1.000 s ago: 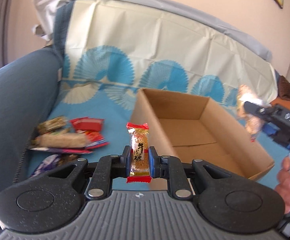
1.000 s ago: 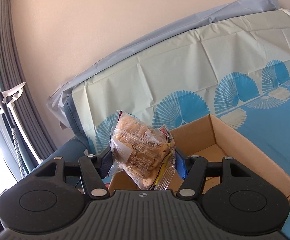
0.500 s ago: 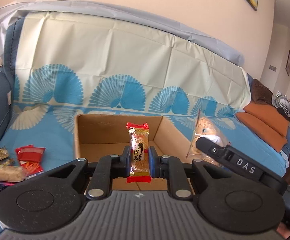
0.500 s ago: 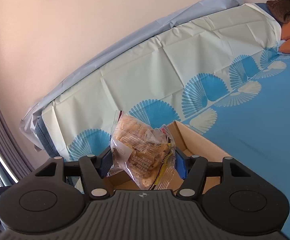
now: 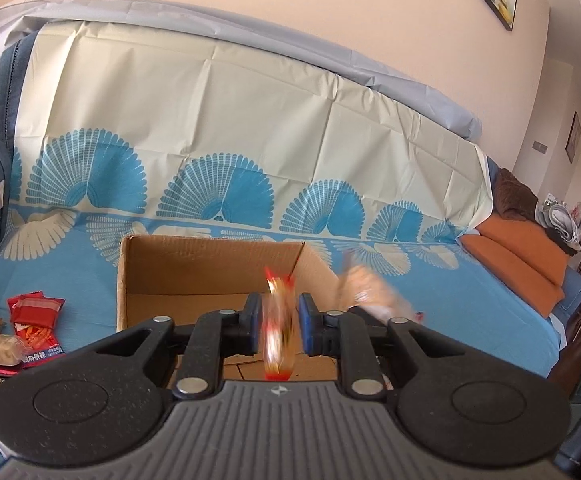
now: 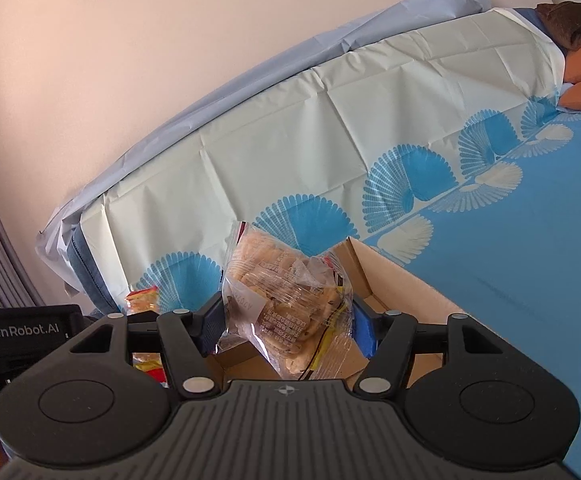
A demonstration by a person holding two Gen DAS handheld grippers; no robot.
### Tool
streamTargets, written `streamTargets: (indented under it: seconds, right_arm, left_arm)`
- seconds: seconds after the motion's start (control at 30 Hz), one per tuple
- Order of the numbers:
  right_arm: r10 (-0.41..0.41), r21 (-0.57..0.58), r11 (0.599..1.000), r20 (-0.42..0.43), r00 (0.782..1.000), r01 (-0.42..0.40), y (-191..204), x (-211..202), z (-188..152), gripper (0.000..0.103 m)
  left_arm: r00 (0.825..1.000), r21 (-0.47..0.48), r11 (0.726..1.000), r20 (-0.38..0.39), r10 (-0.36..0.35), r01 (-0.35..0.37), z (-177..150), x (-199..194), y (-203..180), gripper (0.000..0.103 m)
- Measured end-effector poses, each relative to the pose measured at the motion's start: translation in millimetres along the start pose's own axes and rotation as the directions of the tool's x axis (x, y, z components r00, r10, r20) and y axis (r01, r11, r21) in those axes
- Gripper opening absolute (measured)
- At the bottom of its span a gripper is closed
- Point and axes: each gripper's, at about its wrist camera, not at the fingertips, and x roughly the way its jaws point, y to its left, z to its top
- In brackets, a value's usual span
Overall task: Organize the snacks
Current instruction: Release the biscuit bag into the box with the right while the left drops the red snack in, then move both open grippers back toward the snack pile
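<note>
**Snacks over the box, both grippers letting go**

Sofa w/ a blue fan-print cover (image 5: 70,276), cardboard box (image 5: 210,268) sitting on it. Far left on the cover: pile of snack packs (image 5: 30,320). Left gripper (image 5: 277,322): fingers opening, gaps show both sides of the blurred red-and-gold snack bar (image 5: 277,320) between them, over the box. Right gripper (image 6: 290,320): fingers opening too, wide apart, clear bag of biscuits (image 6: 286,300) between them; left pad looks on the bag, right pad clear of it, above the box's near edge.
</note>
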Motion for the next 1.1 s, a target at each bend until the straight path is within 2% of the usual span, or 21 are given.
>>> streamTargets:
  seconds: [0.03,0.07,0.1,0.13,0.37,0.53,0.63,0.67,0.7,0.8,0.87,0.93,1.03,1.1]
  right_arm:
    - [-0.006,-0.004,1.0,-0.019,1.0,0.005,1,2,-1,0.071]
    - [-0.024,-0.012,1.0,-0.023,0.999,0.024,2,3,-1,0.074]
    - [-0.03,-0.018,0.999,-0.017,0.999,0.029,3,2,-1,0.082]
    - [-0.027,-0.024,0.999,-0.009,1.0,0.027,5,0,-1,0.084]
    - [-0.02,-0.082,0.996,-0.011,1.0,0.019,15,-2,-4,0.084]
    - [-0.018,-0.116,0.993,-0.013,1.0,0.017,22,-5,-6,0.084]
    - [-0.015,-0.129,0.992,-0.016,1.0,0.013,25,-7,-7,0.083]
    - [-0.014,-0.13,0.991,-0.018,1.0,0.012,26,-7,-8,0.083]
    - [-0.014,-0.131,0.991,-0.022,1.0,0.011,26,-8,-8,0.083]
    - [-0.016,-0.139,0.99,-0.027,1.0,0.012,29,-10,-9,0.083]
    - [-0.024,-0.156,0.988,-0.026,0.999,0.019,33,-12,-10,0.083]
    - [-0.026,-0.172,0.985,-0.026,0.999,0.021,37,-15,-12,0.081]
    - [-0.016,-0.178,0.984,-0.037,0.999,0.009,43,-18,-14,0.079]
    - [-0.012,-0.181,0.984,-0.042,0.999,0.004,48,-19,-16,0.078]
  left_arm:
    - [1.0,-0.004,1.0,0.001,0.012,-0.012,0,-2,1,0.048]
    - [1.0,-0.01,1.0,0.005,0.012,-0.012,0,-4,2,0.059]
    - [1.0,-0.013,1.0,0.014,0.013,-0.013,-1,-6,4,0.06]
    - [1.0,-0.011,1.0,0.021,0.017,-0.017,-1,-9,6,0.06]
    - [0.984,0.039,0.995,0.159,0.085,-0.093,-18,-47,22,0.061]
    - [0.986,-0.013,0.995,0.133,0.102,-0.101,-36,-72,51,0.061]
    - [0.992,-0.052,0.995,0.083,0.093,-0.089,-49,-83,73,0.055]
    - [0.993,-0.06,0.994,0.064,0.096,-0.092,-52,-85,81,0.047]
    - [0.993,-0.065,0.992,0.042,0.108,-0.105,-55,-87,88,0.039]
    - [0.984,-0.055,0.982,0.006,0.179,-0.178,-59,-93,107,0.025]
    - [0.975,-0.054,0.974,-0.004,0.222,-0.222,-57,-96,121,0.02]
    - [0.971,-0.03,0.97,0.002,0.24,-0.239,-51,-99,134,0.019]
    - [0.967,0.064,0.965,0.038,0.25,-0.252,-43,-103,150,0.019]
    - [0.967,0.079,0.964,0.046,0.252,-0.255,-46,-104,166,0.019]
